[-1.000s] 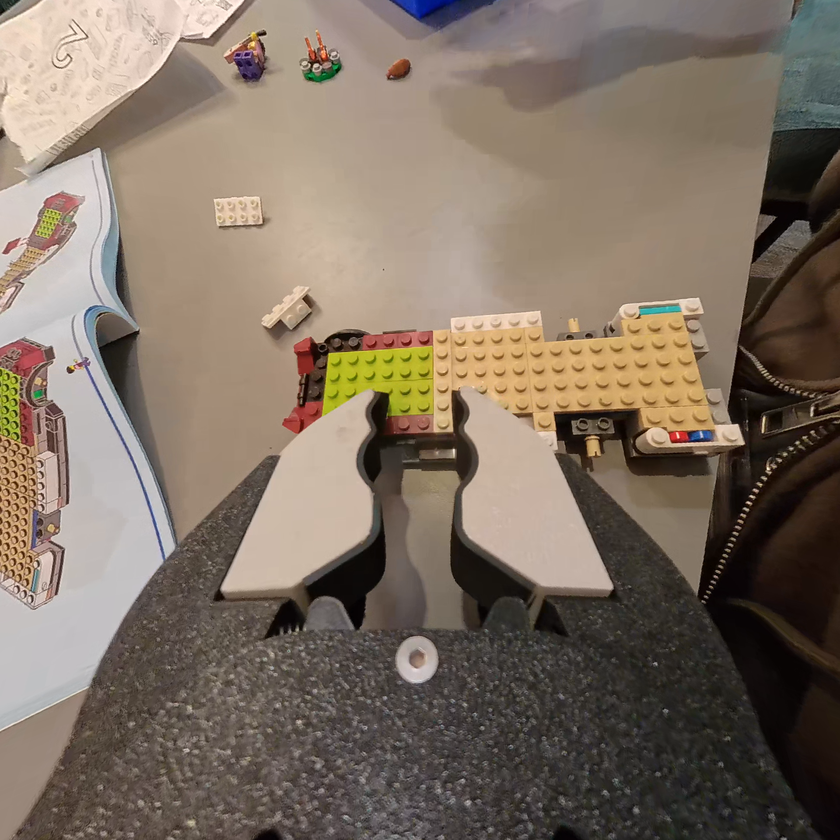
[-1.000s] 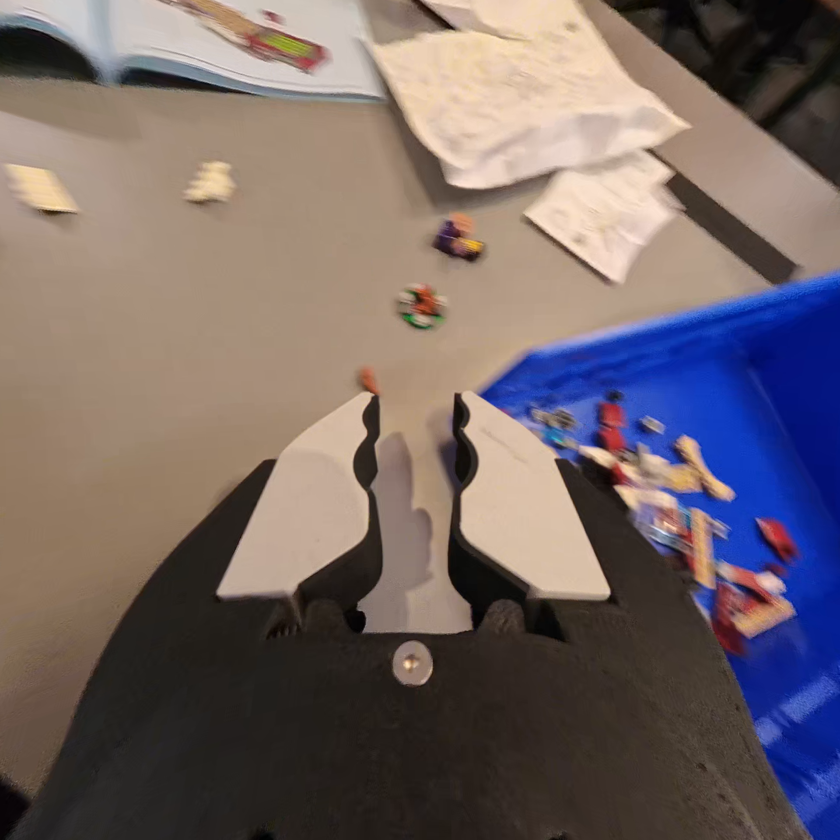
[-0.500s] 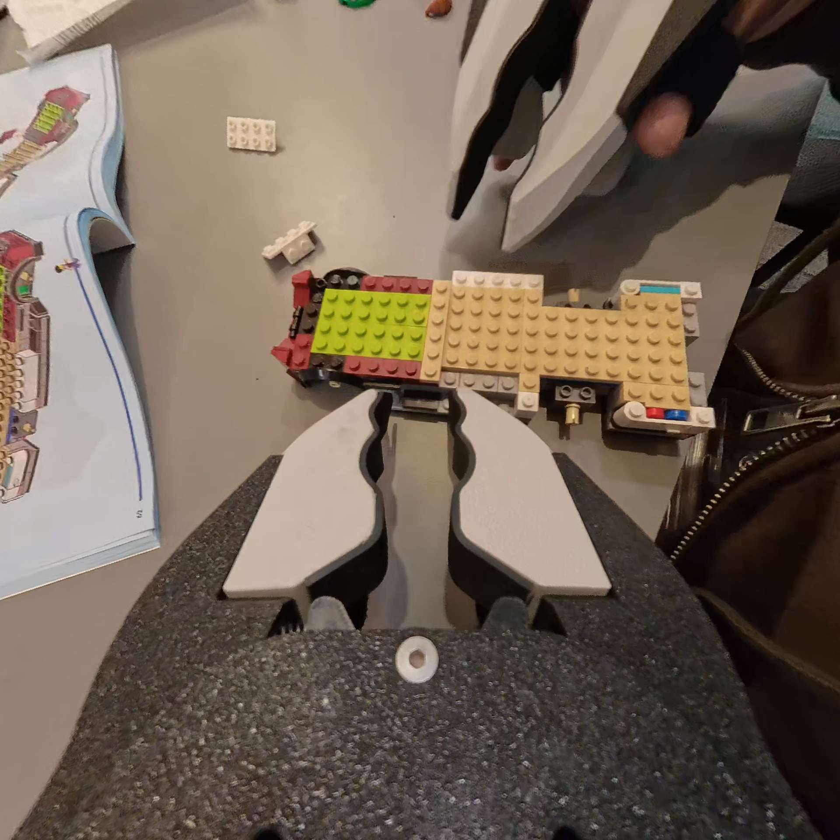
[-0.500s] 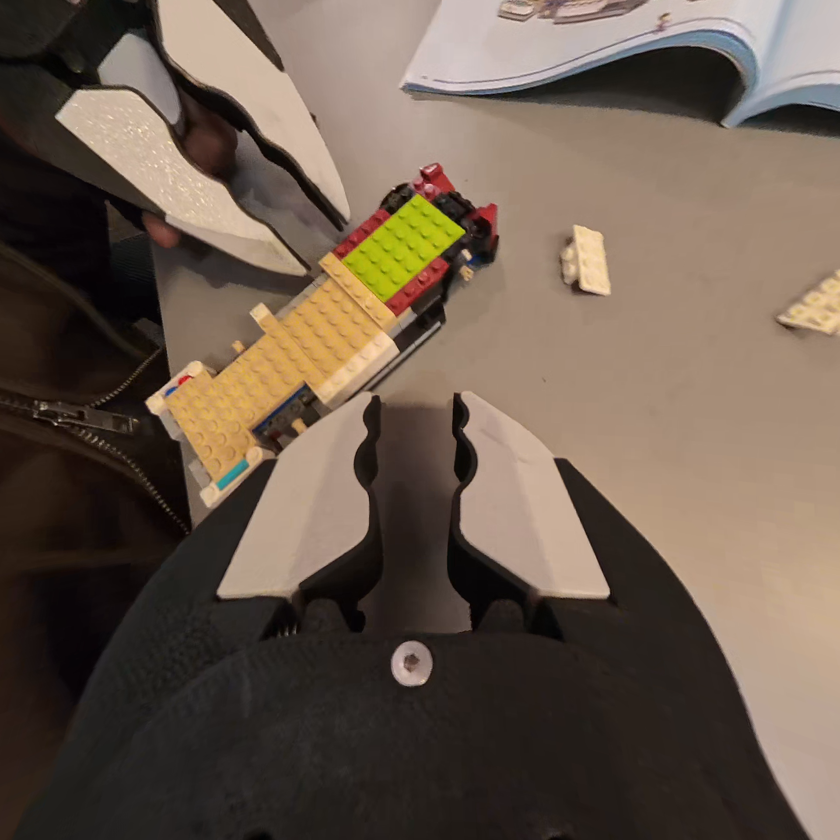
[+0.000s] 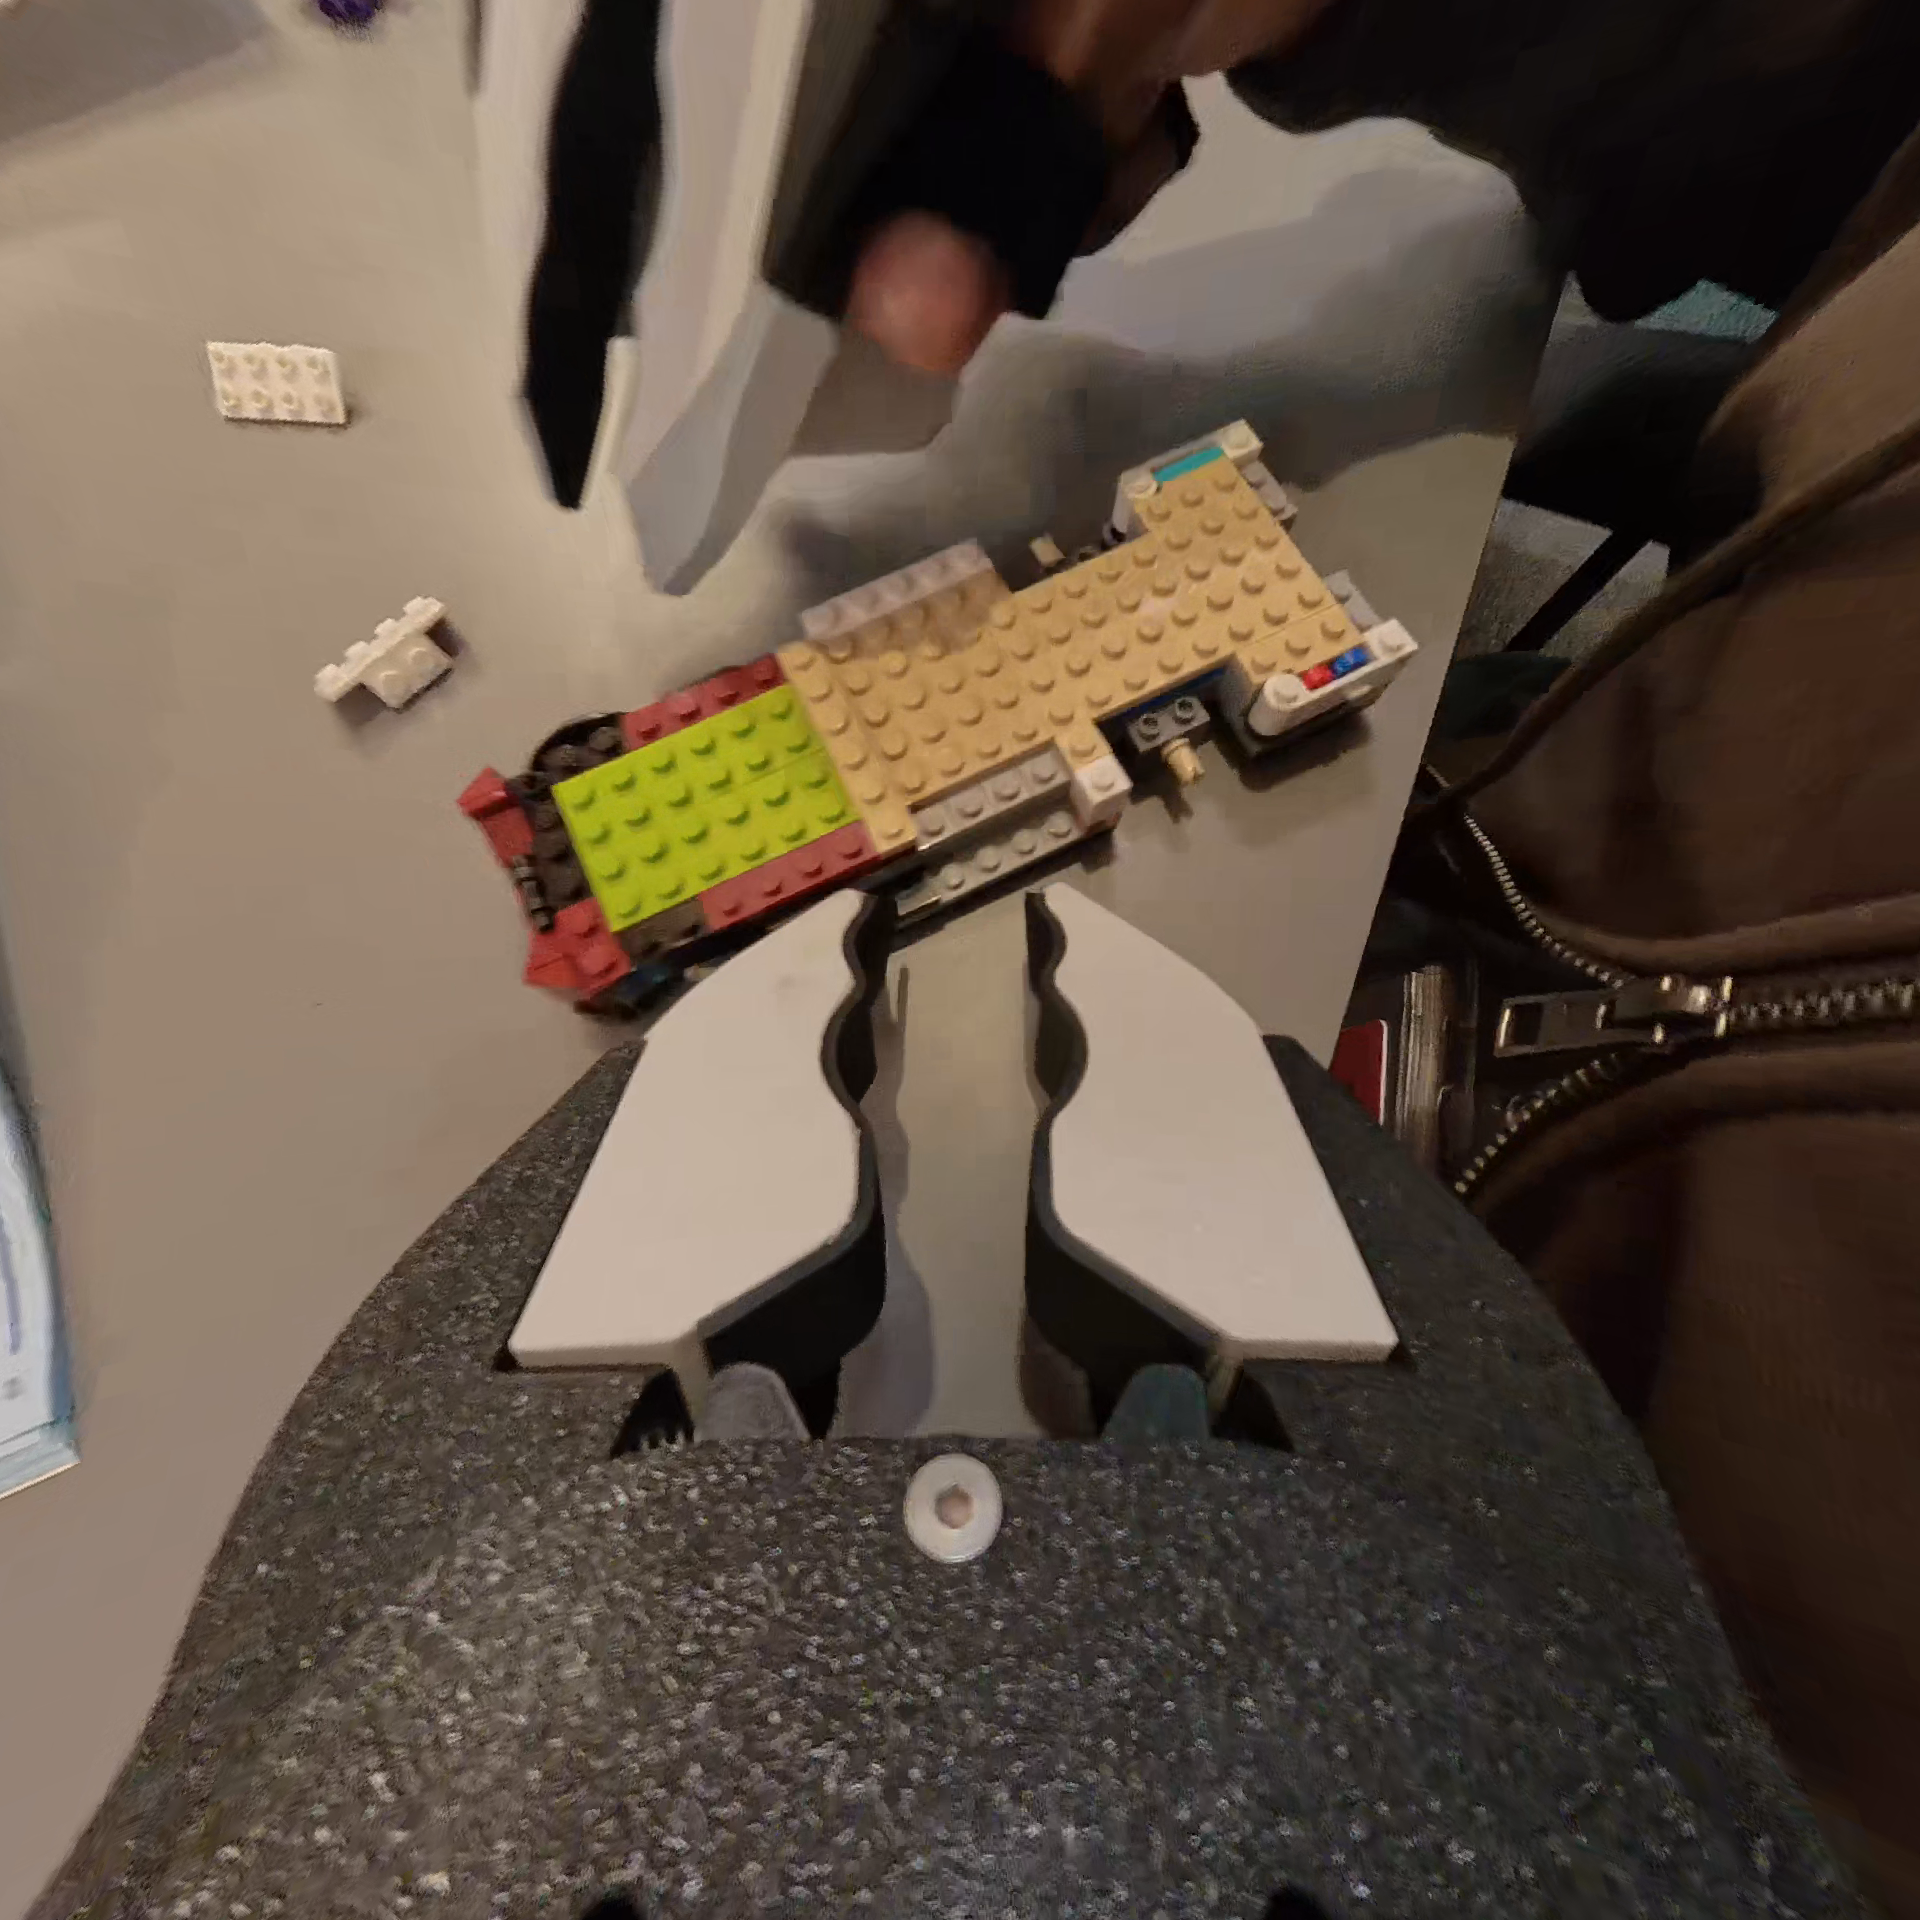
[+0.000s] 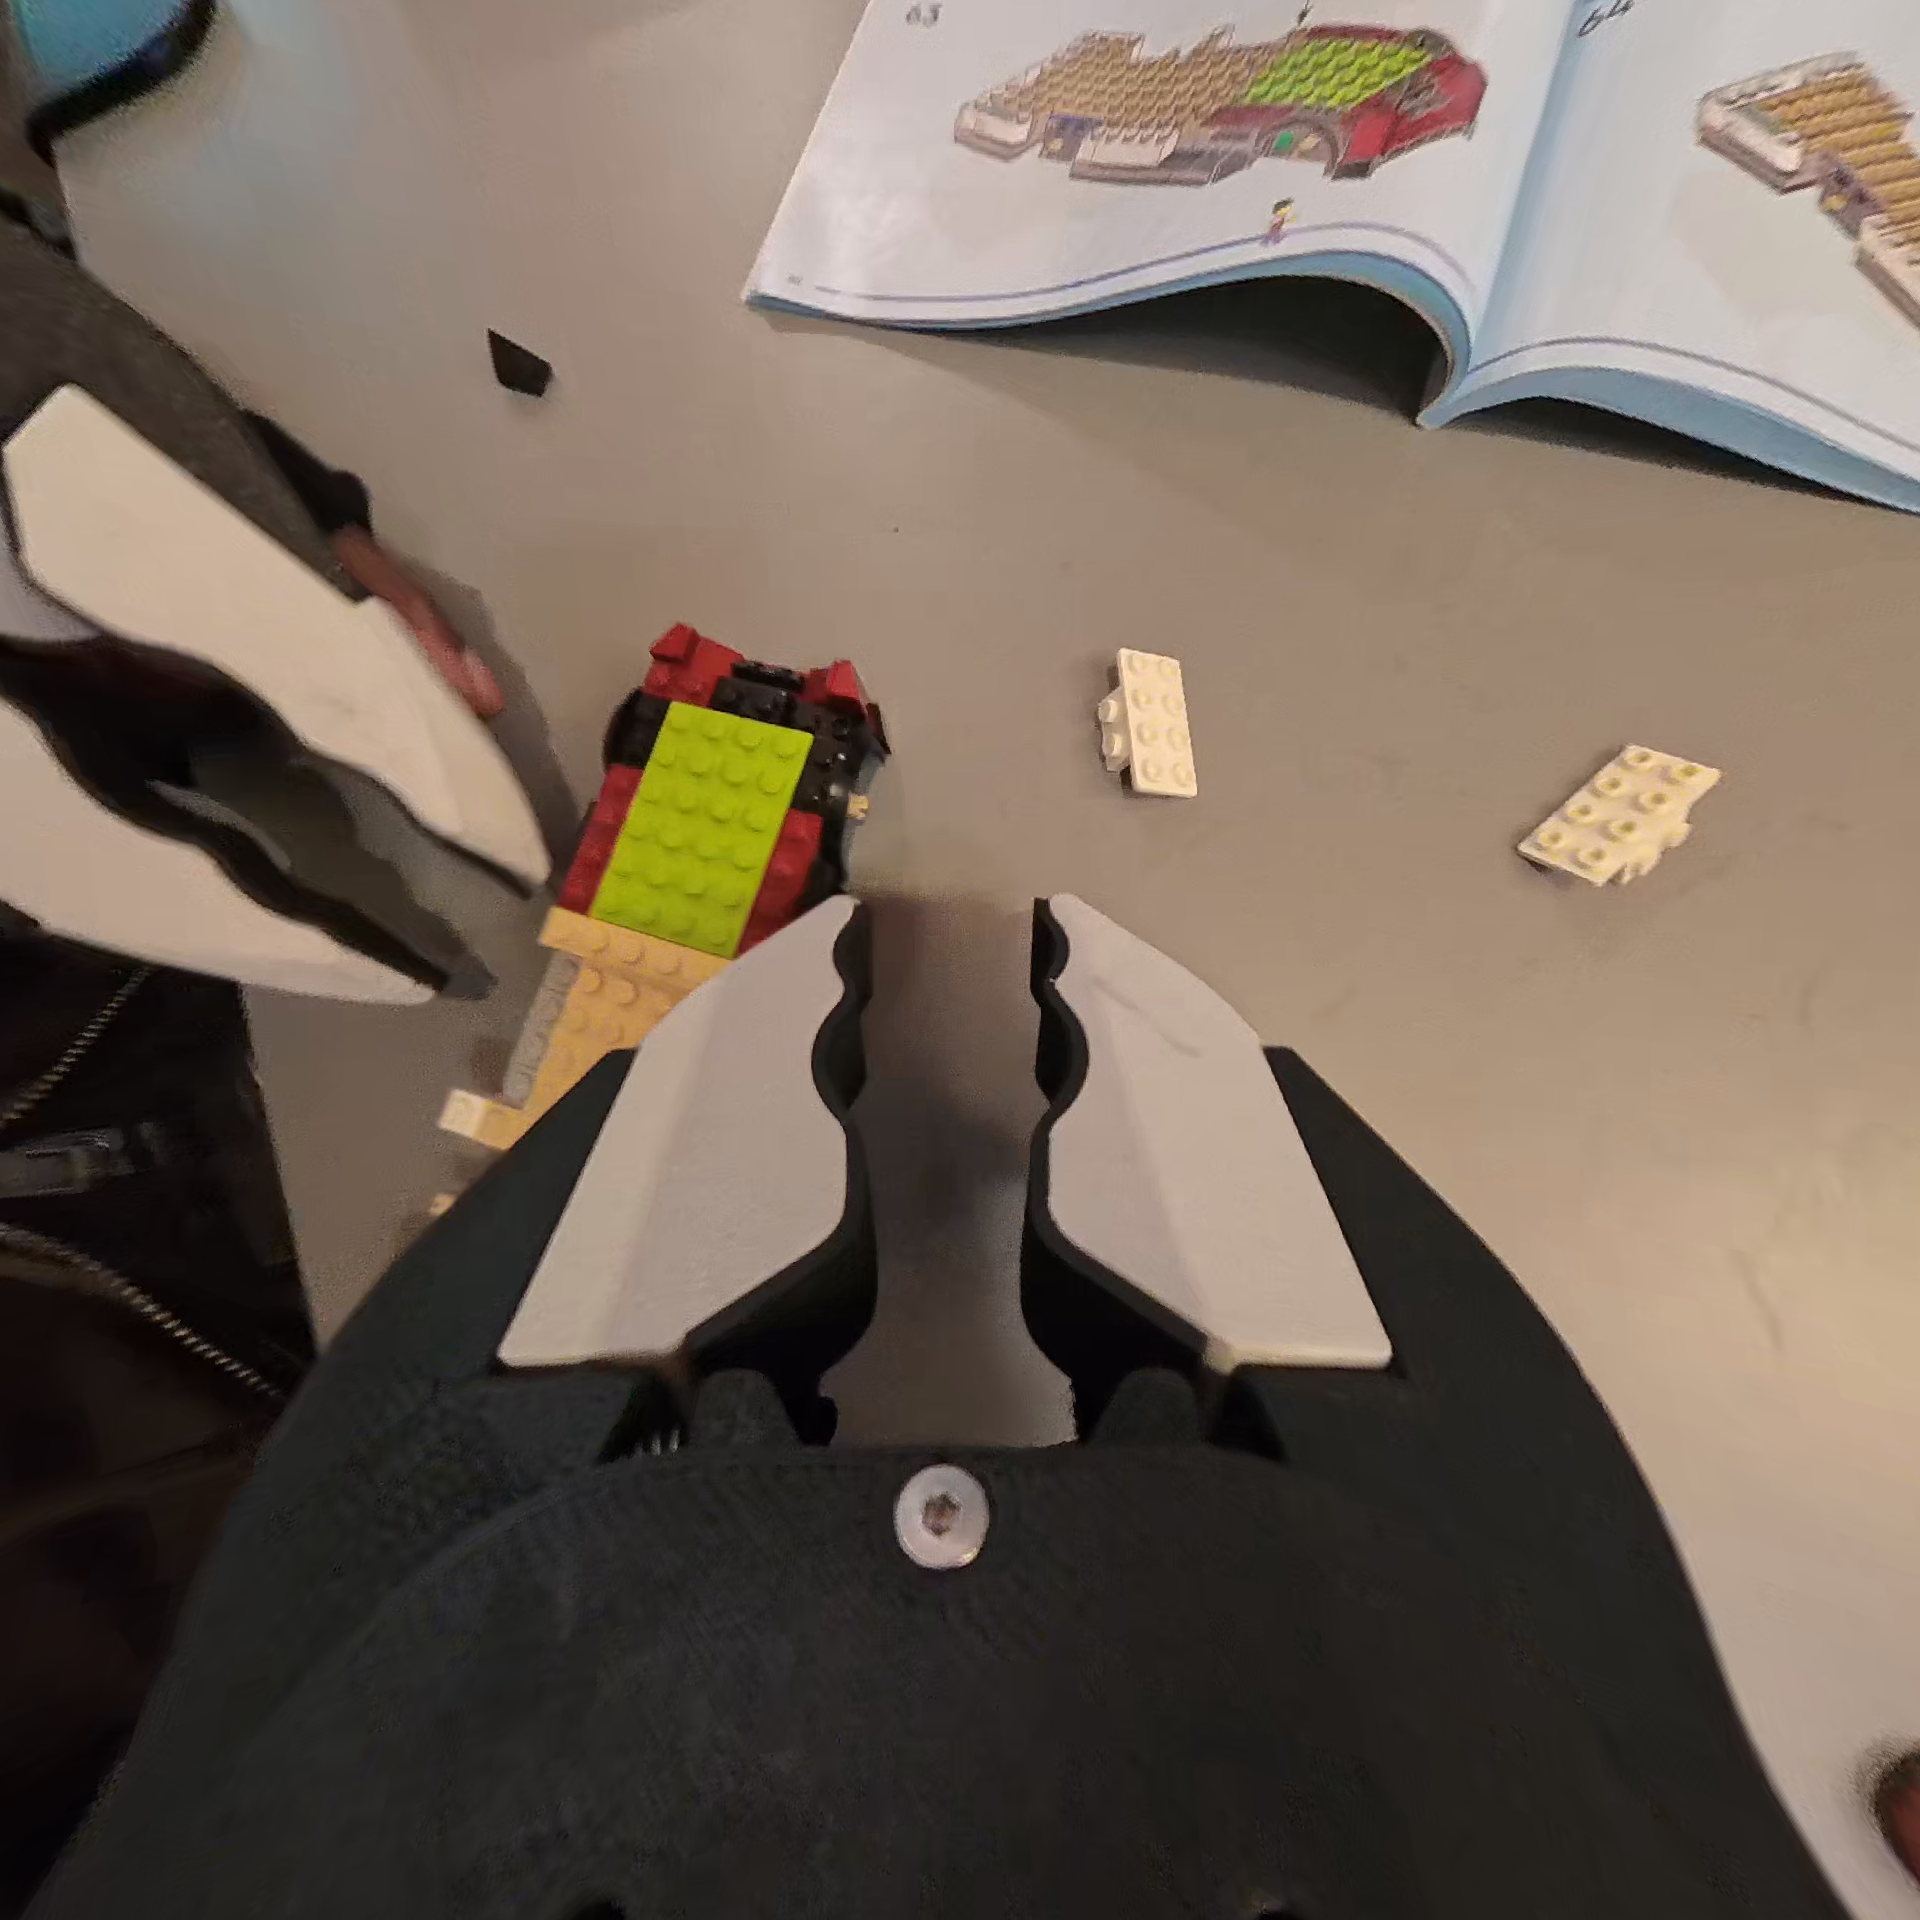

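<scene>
While both tools stand open and empty, I judge the brick model [image 5: 935, 727] just ahead of my left tool [image 5: 951, 914] and beside my right tool [image 6: 945, 914] on the tabletop [image 6: 1351, 1039] light, stiff but liable to snap apart, best gripped across its long edges.

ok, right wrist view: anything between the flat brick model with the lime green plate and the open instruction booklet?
Only a small black piece on bare grey table, between brick model and booklet. The right wrist view shows it.
</scene>
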`<state>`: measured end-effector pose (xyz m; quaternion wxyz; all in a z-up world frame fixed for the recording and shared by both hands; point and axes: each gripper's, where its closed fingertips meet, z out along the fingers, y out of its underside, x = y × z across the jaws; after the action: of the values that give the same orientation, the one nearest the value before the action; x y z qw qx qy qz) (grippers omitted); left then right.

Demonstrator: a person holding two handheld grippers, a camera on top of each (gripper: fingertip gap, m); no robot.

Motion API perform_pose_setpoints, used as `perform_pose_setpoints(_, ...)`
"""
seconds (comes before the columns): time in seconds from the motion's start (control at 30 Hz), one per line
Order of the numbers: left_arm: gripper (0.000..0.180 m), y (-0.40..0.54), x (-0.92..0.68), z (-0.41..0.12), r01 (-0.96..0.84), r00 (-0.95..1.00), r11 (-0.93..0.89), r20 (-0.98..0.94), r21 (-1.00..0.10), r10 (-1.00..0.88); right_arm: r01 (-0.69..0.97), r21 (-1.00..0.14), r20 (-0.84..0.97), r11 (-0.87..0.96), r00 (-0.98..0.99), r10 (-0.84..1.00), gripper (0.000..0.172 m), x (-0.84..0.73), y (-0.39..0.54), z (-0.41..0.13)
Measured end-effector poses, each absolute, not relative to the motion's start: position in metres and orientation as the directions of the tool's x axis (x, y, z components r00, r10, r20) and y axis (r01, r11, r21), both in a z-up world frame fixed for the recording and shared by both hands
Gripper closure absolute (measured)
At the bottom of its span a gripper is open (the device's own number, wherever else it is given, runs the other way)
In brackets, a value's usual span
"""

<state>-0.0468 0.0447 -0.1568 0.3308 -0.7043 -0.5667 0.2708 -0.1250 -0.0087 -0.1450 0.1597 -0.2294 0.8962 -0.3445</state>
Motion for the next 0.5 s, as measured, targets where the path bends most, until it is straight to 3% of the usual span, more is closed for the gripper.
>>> perform_pose_setpoints(0.13, 0.137, 0.015, -0.043, -0.139, 0.559, 0.258, -0.228, -0.095, -0.797, 0.961, -0.299, -0.676, -0.164, 0.674, -0.830, -0.534, 0.137, -0.107, 0.016, -0.139)
perform_pose_setpoints(0.27, 0.114, 0.000, -0.055, -0.145, 0.544, 0.442, -0.450, -0.214, -0.708, 0.871, -0.329, -0.648, -0.179, 0.687, -0.811, -0.557, 0.130, -0.082, 0.038, -0.146)
perform_pose_setpoints(0.4, 0.109, 0.003, -0.072, -0.156, 0.506, 0.607, -0.544, -0.173, -0.669, 0.776, -0.338, -0.649, -0.164, 0.682, -0.813, -0.559, 0.133, -0.081, 0.037, -0.149)
perform_pose_setpoints(0.5, 0.109, 0.003, -0.076, -0.163, 0.510, 0.612, -0.549, -0.169, -0.662, 0.773, -0.366, -0.648, -0.144, 0.668, -0.803, -0.579, 0.137, -0.089, 0.034, -0.150)
